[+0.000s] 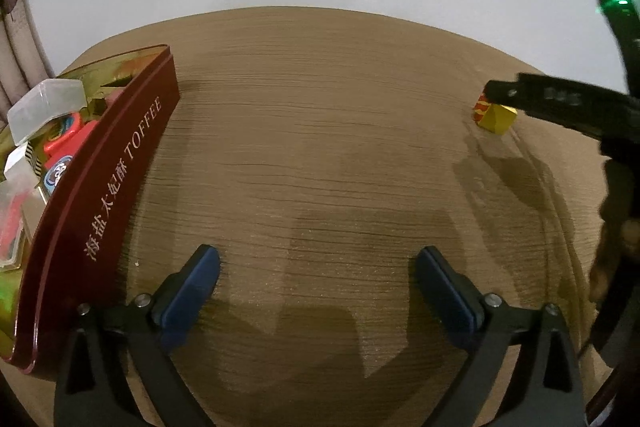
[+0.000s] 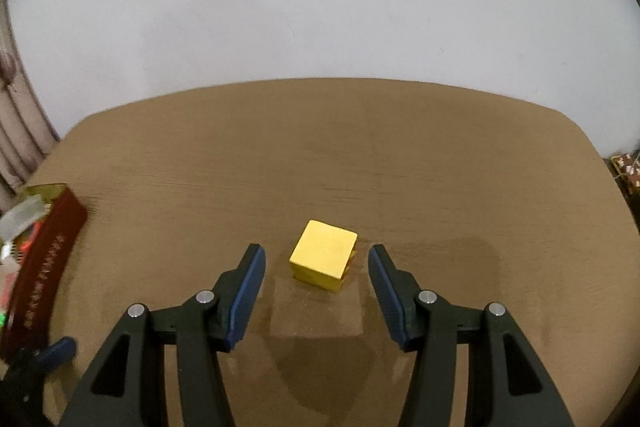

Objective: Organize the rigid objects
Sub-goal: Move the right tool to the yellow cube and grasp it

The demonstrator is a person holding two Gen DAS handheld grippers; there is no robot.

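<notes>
A small yellow cube with a red-patterned side sits on the brown wooden table. My right gripper is open, low over the table, with the cube between its blue-padded fingertips and not touching them. In the left wrist view the cube lies at the far right, partly behind the right gripper's finger. My left gripper is open and empty over bare table. A dark red toffee box holding several small objects stands just left of it.
The box also shows at the left edge of the right wrist view. Clear plastic pieces and red toys lie inside it. A white wall rises behind the table's far edge. A curtain hangs at the left.
</notes>
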